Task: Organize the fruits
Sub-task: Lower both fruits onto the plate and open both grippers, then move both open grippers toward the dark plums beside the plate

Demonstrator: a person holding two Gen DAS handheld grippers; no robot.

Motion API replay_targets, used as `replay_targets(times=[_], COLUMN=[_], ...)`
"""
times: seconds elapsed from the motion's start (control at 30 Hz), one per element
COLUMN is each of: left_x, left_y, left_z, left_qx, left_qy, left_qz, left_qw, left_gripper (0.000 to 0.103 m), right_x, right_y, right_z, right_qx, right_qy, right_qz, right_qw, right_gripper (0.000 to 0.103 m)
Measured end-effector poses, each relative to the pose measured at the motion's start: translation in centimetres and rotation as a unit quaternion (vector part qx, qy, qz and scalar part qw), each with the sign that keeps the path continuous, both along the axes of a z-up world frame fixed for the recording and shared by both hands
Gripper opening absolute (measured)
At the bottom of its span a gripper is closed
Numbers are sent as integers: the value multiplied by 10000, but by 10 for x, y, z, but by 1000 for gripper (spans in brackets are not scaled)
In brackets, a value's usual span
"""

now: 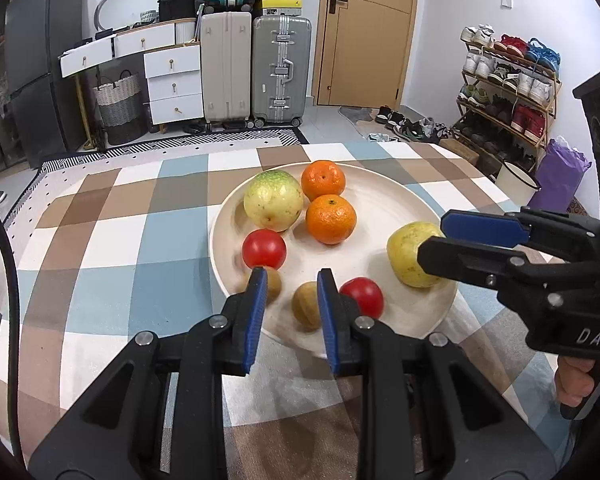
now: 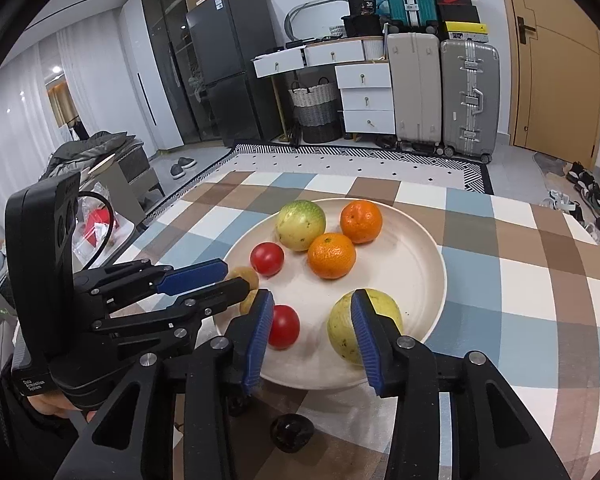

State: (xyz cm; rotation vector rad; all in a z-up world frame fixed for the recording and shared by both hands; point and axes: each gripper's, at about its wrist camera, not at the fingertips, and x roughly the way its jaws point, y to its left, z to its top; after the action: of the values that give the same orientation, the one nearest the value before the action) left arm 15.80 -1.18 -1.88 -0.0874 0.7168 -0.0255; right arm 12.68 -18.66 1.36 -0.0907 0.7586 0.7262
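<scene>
On a checked tablecloth (image 1: 100, 240), seven fruits sit in a cream plate (image 1: 400, 208). Right gripper (image 2: 312, 300) stands open, its right pad against a yellow-green fruit (image 2: 342, 328); left gripper (image 1: 292, 276), empty and narrowed to its tightest, hovers beside a brown fruit (image 1: 305, 308).

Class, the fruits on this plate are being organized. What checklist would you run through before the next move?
1. Right gripper open, nothing between its fingers: ok.
2. Nearest yellow-green fruit resting on the plate: ok.
3. Two oranges side by side: ok.
4. Two tomatoes together: not ok, they lie apart.
5. Left gripper gripping a brown fruit: cannot tell.
</scene>
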Motion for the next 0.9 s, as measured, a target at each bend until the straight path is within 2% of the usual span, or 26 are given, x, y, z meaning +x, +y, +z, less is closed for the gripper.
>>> replay_targets(times=[0.1, 0.17, 0.2, 0.27, 0.3, 0.33, 0.43, 0.5, 0.57, 0.77, 0.9], left_x=[-2, -4, -6, -12, -16, -19, -30, -38, -45, -63, -72], left_y=[2, 2, 3, 5, 5, 5, 4, 4, 3, -4, -7], left_z=[1, 2, 4, 6, 9, 11, 17, 19, 21, 22, 21], left_qx=[-39, -22, -23, -27, -19, -11, -25, -8, 33, 119, 67], left_qy=[11, 28, 10, -66, -121, -155, -257, -248, -290, -331, -320], left_qz=[12, 60, 76, 121, 159, 177, 134, 157, 216, 171, 137], left_qw=[10000, 10000, 10000, 9999, 9998, 9997, 9996, 9996, 9993, 9992, 9994], left_gripper=[27, 43, 48, 68, 73, 81, 85, 91, 102, 102, 102], right_x=[-1, -1, -2, -3, -4, -5, -10, -12, -15, -30, -37], right_y=[-2, -2, -3, -5, -6, -7, -14, -19, -24, -32, -38], right_z=[2, 3, 3, 3, 4, 4, 6, 7, 7, 9, 6], right_qx=[12, -13, -15, 14, 31, 56, 92, 114, 148, 33, -36], right_qy=[-33, 0, 10, 22, 27, 26, -2, -22, -30, -163, -100], right_qz=[-30, -32, -36, -44, -55, -70, -145, -247, -329, -372, -411], right_qw=[10000, 10000, 10000, 10000, 10000, 10000, 9999, 9996, 9993, 9992, 9991], right_gripper=[50, 51, 56, 70, 80, 86, 95, 100, 101, 102, 102])
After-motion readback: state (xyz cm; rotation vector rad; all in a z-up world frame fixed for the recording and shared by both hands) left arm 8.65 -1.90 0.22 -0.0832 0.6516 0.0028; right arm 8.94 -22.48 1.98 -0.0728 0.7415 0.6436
